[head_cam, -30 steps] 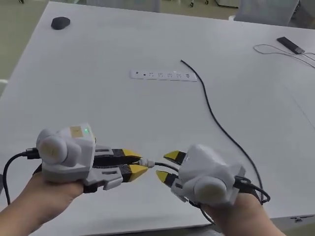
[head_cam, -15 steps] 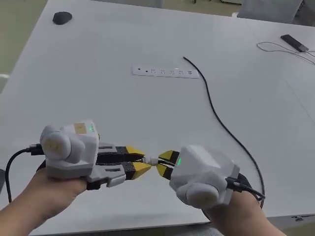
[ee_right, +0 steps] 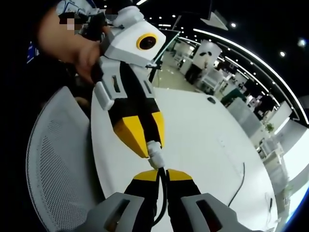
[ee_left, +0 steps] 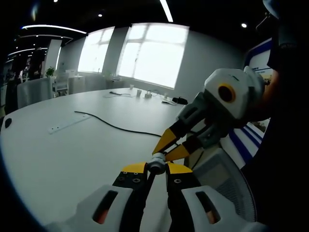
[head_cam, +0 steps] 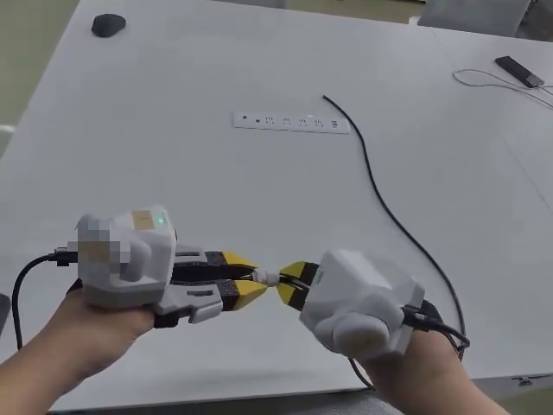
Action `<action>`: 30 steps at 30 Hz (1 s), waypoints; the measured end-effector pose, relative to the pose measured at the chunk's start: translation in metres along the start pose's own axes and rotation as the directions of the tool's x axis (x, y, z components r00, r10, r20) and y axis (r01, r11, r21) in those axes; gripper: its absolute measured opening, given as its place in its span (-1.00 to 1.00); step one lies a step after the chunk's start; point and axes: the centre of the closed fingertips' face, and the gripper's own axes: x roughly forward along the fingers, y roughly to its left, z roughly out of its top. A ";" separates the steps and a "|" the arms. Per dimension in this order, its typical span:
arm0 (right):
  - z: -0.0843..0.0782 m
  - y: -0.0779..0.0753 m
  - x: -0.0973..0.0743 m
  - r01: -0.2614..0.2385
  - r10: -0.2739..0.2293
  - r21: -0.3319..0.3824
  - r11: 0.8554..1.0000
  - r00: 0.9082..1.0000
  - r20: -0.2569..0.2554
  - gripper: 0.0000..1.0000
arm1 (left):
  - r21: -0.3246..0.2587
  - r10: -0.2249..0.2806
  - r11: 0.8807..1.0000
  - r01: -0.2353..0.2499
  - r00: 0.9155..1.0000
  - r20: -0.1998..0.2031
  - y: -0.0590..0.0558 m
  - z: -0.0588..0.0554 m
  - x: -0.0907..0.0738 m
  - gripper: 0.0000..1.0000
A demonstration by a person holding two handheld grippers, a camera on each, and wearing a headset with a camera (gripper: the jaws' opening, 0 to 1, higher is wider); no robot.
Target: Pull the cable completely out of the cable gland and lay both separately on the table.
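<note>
Extraction not done: cable [head_cam: 380, 203] sits in the cable gland [head_cam: 270, 278] at lower centre of the head view, held off the tabletop [head_cam: 173, 156], slack trailing to upper centre. Nothing laid down yet. Grip: left gripper [head_cam: 256, 277] fingers narrow, clamped on the gland; right gripper [head_cam: 285, 285] fingers pinched on the cable just beside it.
</note>
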 end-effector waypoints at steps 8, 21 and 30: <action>-0.011 -0.008 -0.003 0.014 -0.014 0.097 0.995 1.000 0.005 -1.00 | -0.002 0.006 1.000 -0.006 1.000 0.011 -0.001 0.003 0.001 -0.71; -0.064 -0.024 -0.009 0.056 -0.052 0.494 0.868 0.998 -0.021 -0.99 | 0.002 0.015 1.000 -0.015 1.000 0.024 -0.002 0.006 0.000 -0.70; -0.093 -0.027 -0.008 0.065 -0.057 0.689 0.722 0.998 -0.035 -0.99 | 0.010 0.011 1.000 -0.012 1.000 0.021 -0.005 0.008 0.003 -0.70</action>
